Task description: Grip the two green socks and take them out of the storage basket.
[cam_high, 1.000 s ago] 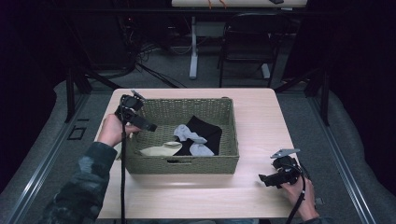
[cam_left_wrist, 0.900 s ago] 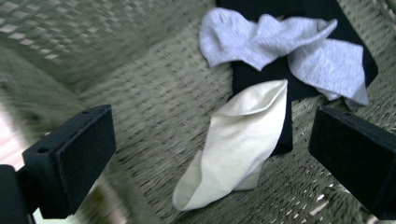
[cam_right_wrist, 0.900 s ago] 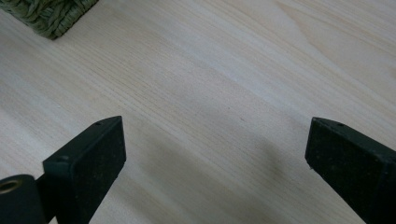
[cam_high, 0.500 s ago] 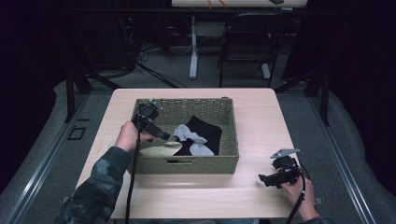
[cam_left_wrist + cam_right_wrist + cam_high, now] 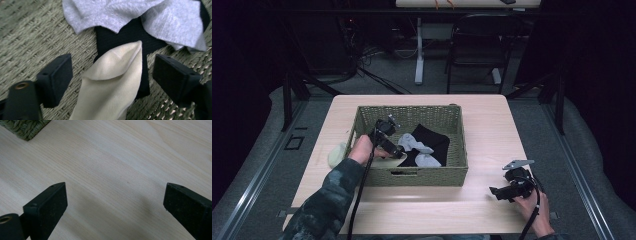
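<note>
A smooth cream sock (image 5: 110, 82) lies low in the frame's centre between the spread, just-closing left claw (image 5: 112, 75), pads not yet touching, pointing into the basket (image 5: 412, 175).

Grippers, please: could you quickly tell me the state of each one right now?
Left gripper: open, fingers just closing around the cream sock, not yet pressing it.
Right gripper: open, holding nothing, over the table.

My cream sock (image 5: 112, 85) runs off the lower edge of the left gripper view. Black cloth (image 5: 140, 42) partly under grey socks (image 5: 130, 12). Basket (image 5: 23, 127) corner cropped.
</note>
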Action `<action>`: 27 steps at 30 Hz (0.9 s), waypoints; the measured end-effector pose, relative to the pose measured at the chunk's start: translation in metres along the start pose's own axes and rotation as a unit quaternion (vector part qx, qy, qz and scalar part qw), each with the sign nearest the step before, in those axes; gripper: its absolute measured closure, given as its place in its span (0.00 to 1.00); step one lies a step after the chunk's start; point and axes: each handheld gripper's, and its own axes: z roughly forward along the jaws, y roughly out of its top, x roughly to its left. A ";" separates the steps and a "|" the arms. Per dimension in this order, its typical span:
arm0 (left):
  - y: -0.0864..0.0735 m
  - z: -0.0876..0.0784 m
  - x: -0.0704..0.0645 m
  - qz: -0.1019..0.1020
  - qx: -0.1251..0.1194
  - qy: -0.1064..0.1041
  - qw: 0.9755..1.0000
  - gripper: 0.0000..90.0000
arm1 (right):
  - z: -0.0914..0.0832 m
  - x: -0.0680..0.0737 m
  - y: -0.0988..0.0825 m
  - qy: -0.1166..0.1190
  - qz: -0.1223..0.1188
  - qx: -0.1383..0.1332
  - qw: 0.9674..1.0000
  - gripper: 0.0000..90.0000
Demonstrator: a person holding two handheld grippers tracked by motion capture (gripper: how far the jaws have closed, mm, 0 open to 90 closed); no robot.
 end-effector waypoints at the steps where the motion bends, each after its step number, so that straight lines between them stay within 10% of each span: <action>1: 0.001 0.002 0.000 0.002 0.006 0.000 1.000 0.23 | 0.000 0.000 0.000 0.000 0.001 -0.001 1.000 0.05; 11: 0.004 0.009 -0.003 0.012 0.033 0.031 0.999 0.91 | -0.001 0.001 0.000 -0.002 -0.002 -0.003 1.000 0.05; 27: -0.011 -0.077 0.009 0.002 -0.058 0.028 0.998 0.94 | -0.001 0.001 0.000 -0.001 0.000 -0.004 1.000 0.05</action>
